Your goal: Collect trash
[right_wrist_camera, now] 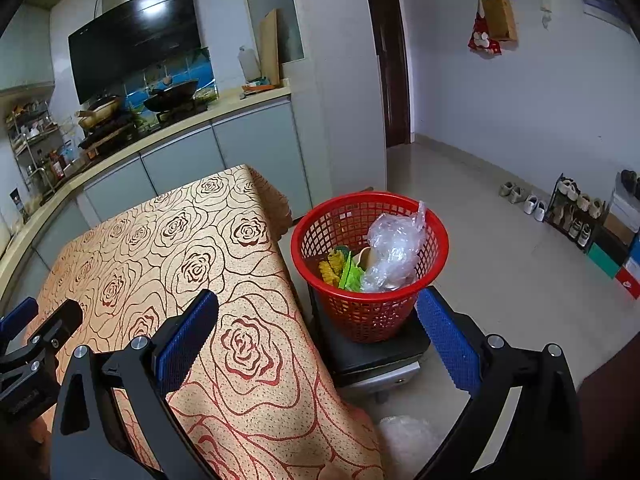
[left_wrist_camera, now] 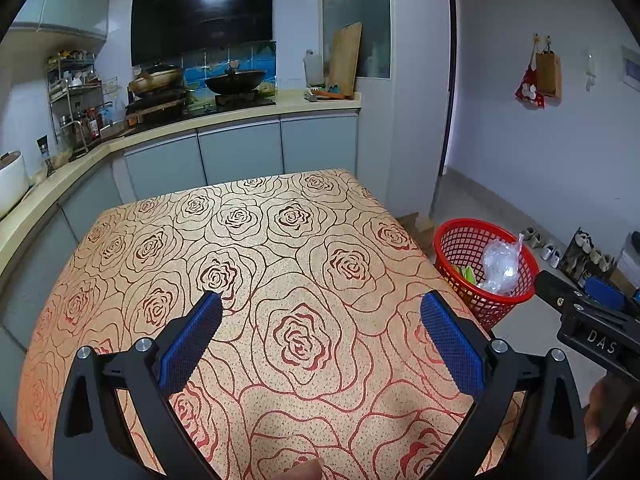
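Observation:
A red mesh basket (right_wrist_camera: 370, 248) stands on a dark stool (right_wrist_camera: 372, 356) right of the table; it also shows at the right in the left wrist view as the basket (left_wrist_camera: 484, 264). Inside lie a crumpled clear plastic bag (right_wrist_camera: 394, 252), a green wrapper (right_wrist_camera: 350, 276) and a yellow piece (right_wrist_camera: 330, 268). My left gripper (left_wrist_camera: 320, 308) is open above the rose-patterned tablecloth (left_wrist_camera: 248, 264), nothing between its blue pads. My right gripper (right_wrist_camera: 318, 308) is open over the table's right edge, just short of the basket, holding nothing. A whitish bundle (right_wrist_camera: 408, 436) lies low by the table, partly hidden.
A kitchen counter (left_wrist_camera: 192, 124) with a stove and pans runs behind the table. A doorway (right_wrist_camera: 390, 80) opens beyond the basket. Shoes and a shoe rack (right_wrist_camera: 576, 216) line the right wall above open tiled floor (right_wrist_camera: 500, 264). Each gripper's body edges into the other's view.

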Tool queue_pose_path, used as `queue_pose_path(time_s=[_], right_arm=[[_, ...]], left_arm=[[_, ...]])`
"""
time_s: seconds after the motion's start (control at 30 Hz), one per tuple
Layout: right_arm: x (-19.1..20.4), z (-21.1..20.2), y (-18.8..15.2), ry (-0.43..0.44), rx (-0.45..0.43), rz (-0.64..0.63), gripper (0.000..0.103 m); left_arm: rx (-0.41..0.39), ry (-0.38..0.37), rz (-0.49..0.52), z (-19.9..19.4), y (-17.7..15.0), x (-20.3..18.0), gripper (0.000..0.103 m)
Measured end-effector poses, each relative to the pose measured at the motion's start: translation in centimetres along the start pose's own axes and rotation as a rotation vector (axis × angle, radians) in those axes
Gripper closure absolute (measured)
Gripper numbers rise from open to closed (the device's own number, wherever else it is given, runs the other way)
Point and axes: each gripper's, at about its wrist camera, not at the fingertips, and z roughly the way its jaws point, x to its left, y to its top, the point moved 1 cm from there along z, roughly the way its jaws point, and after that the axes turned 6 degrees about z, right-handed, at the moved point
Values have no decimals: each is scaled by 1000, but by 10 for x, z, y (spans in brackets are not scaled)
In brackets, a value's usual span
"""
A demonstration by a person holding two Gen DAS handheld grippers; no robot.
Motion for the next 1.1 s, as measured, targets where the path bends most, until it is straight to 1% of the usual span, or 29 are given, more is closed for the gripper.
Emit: queue_pose_path(time_s=[1.1], right_arm=[[-3,1,-2,-2,8,-1,6]], left_arm=[[17,-14,2,5,-6,-3,7]])
